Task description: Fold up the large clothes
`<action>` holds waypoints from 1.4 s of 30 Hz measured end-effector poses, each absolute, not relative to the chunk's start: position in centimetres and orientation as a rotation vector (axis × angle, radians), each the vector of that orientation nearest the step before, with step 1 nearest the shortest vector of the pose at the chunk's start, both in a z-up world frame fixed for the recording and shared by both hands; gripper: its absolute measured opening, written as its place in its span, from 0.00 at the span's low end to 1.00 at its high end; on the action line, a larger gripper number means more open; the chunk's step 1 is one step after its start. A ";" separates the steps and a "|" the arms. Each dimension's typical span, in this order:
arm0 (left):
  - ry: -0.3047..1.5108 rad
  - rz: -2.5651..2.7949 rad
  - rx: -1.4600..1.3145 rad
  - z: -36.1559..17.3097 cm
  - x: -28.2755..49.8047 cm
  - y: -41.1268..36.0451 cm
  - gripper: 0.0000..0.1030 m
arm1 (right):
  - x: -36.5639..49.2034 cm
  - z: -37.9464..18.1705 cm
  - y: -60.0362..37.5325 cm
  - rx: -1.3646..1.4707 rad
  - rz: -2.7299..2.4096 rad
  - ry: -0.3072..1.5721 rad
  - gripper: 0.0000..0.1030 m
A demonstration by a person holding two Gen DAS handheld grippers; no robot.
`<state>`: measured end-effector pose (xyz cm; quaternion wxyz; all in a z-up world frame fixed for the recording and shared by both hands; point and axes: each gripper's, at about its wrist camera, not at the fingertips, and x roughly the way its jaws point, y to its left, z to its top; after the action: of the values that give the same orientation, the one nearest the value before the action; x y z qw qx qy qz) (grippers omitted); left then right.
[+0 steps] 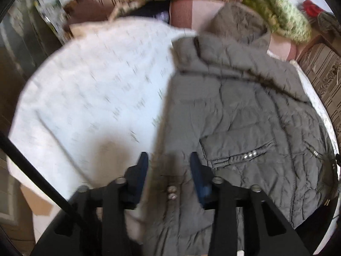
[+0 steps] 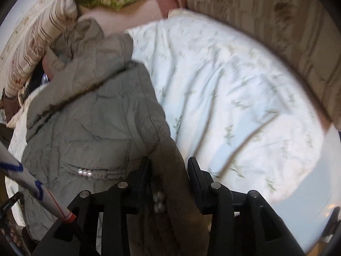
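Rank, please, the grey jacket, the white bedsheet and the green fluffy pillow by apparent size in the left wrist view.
1. white bedsheet and grey jacket: about alike, unranked
2. green fluffy pillow, though it lies farthest away

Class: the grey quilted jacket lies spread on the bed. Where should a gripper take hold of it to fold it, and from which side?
Grip the quilted jacket along its thin, free long edge, coming from the near hem side: the padded body is too bulky to pinch.

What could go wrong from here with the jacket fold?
1. The left tool straddles the jacket hem with its pads apart, so closing now may pinch only a thin edge or also catch the sheet.
2. The right tool has jacket fabric between loose pads; it could slip free when lifted.
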<state>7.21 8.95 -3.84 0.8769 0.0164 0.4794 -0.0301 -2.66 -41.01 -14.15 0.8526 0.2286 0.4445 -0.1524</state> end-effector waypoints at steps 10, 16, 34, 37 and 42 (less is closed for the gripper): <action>0.591 0.001 0.077 11.5 3.0 8.2 0.75 | -6.7 -0.2 -36.2 0.369 -0.225 0.644 0.60; 0.445 0.049 0.146 14.5 3.2 6.1 0.82 | -4.9 9.3 -31.7 0.253 -0.140 0.449 0.83; 0.728 0.034 -0.033 -0.5 19.2 6.6 0.82 | 20.2 8.9 -23.0 0.107 -0.122 0.594 0.84; 0.759 0.039 -0.050 -3.3 21.3 7.4 0.82 | 26.6 7.3 -22.6 0.114 -0.146 0.654 0.84; 0.799 0.068 -0.020 -6.6 22.7 9.7 0.82 | 37.1 4.9 -22.0 0.158 -0.190 0.730 0.84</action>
<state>22.68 9.66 -6.58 0.9207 -0.0097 0.3888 0.0333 37.15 -22.05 4.94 0.9267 0.0769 0.3561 -0.0924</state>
